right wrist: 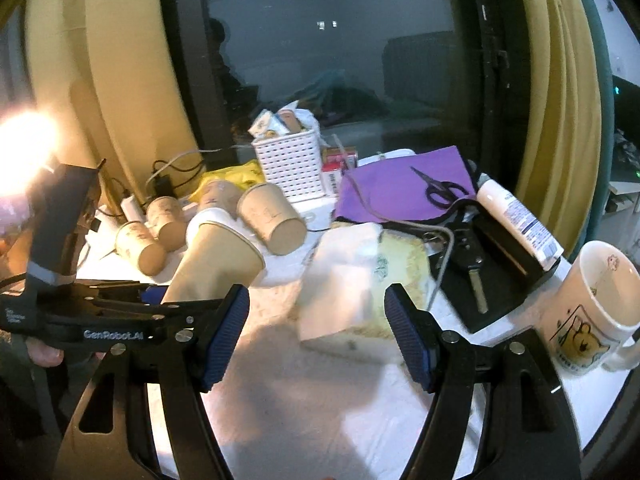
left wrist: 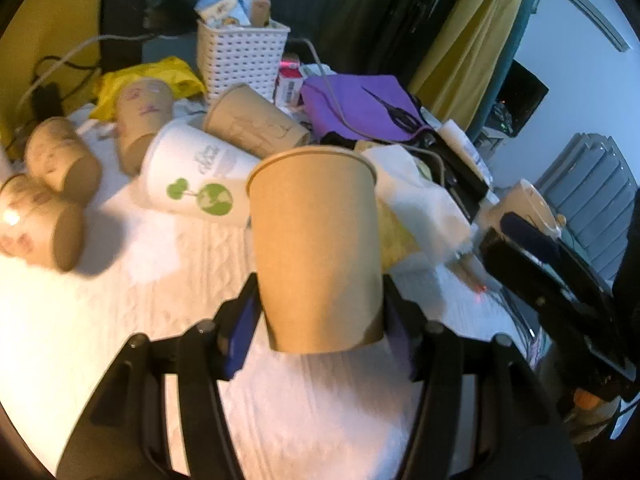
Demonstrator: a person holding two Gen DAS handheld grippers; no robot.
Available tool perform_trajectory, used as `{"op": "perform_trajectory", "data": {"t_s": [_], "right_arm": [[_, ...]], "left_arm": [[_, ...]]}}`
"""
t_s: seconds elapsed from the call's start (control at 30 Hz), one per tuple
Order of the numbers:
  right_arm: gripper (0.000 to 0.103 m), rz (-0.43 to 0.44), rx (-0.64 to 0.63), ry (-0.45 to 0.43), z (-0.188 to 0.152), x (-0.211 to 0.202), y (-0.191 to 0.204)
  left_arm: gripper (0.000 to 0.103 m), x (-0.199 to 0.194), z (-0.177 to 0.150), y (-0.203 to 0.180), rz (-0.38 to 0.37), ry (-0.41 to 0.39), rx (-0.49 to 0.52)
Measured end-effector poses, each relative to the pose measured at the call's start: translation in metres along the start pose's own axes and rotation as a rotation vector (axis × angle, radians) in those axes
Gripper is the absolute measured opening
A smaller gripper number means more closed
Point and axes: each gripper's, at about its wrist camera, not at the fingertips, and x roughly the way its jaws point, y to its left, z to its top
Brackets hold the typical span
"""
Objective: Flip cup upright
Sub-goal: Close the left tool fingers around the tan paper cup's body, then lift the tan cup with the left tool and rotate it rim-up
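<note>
My left gripper [left wrist: 320,320] is shut on a plain brown paper cup [left wrist: 316,248], gripping it near its base, mouth up and nearly upright, just above the white cloth. In the right wrist view the same cup [right wrist: 216,264] leans to the right in the left gripper [right wrist: 160,300]. My right gripper [right wrist: 316,340] is open and empty, over the cloth in front of a folded white napkin [right wrist: 344,280]. It shows at the right edge of the left wrist view [left wrist: 552,280].
Several paper cups lie on their sides behind: a white one with green print [left wrist: 192,172] and brown ones [left wrist: 256,120] [left wrist: 60,156] [right wrist: 272,216]. A white basket [left wrist: 240,56], purple cloth with scissors [right wrist: 400,188], black tray [right wrist: 500,276] and a ceramic mug [right wrist: 588,304] crowd the back and right.
</note>
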Motion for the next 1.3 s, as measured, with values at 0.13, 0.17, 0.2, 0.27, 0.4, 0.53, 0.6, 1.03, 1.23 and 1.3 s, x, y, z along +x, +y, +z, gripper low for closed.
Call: {"op": "perform_trajectory", "data": {"t_s": [0.13, 0.17, 0.2, 0.27, 0.4, 0.53, 0.6, 1.03, 1.23, 1.3], "right_arm": [[0.073, 0.024, -0.01, 0.003, -0.007, -0.009, 0.017], [0.073, 0.029, -0.012, 0.005, -0.008, -0.012, 0.021], [0.073, 0.034, -0.015, 0.009, -0.011, -0.014, 0.025], [0.073, 0.045, -0.016, 0.014, -0.014, -0.018, 0.032], [0.073, 0.073, -0.021, 0.03, -0.023, -0.028, 0.049], [0.073, 0.101, -0.018, 0.04, -0.031, -0.036, 0.064], [0.073, 0.108, -0.015, 0.047, -0.035, -0.039, 0.072], [0.073, 0.2, -0.05, 0.087, -0.063, -0.068, 0.137], [0.073, 0.298, -0.072, 0.108, -0.081, -0.082, 0.172], [0.073, 0.323, -0.071, 0.117, -0.086, -0.086, 0.18]], "left_arm": [[0.058, -0.02, -0.018, 0.001, 0.014, -0.023, 0.011], [0.058, -0.024, -0.021, 0.001, 0.015, -0.026, 0.012], [0.058, -0.03, -0.028, 0.001, 0.018, -0.03, 0.015], [0.058, -0.038, -0.037, 0.001, 0.019, -0.038, 0.019], [0.058, -0.055, -0.055, 0.004, 0.023, -0.053, 0.021], [0.058, -0.073, -0.076, 0.006, 0.029, -0.076, 0.034], [0.058, -0.082, -0.087, 0.007, 0.034, -0.086, 0.04], [0.058, -0.132, -0.168, 0.026, 0.109, -0.157, 0.033], [0.058, -0.156, -0.208, 0.032, 0.138, -0.214, 0.027], [0.058, -0.163, -0.219, 0.03, 0.14, -0.236, 0.035]]}}
